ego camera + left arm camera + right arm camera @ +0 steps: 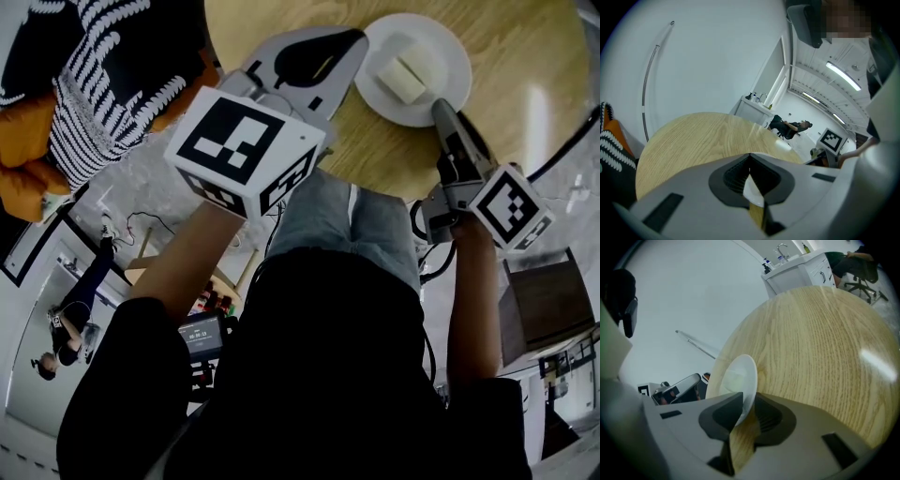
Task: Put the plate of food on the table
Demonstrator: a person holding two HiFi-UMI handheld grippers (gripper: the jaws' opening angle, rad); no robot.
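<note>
On the round wooden bench [525,56], the left gripper [354,42] has its jaws closed on the white food plate's [452,45] rim; the right gripper [439,105] has its jaws parted, straddling the rim.

White plate [441,33] of food [403,80] rests on round table [525,56]
Left gripper [354,39] and right gripper [439,108] sit at its rim.

The bench [525,56] runs off the head view's top edge. The left hand-held gripper [349,49] hides part of the plate's [441,37] left rim. What the pale food [403,80] is cannot be told.
</note>
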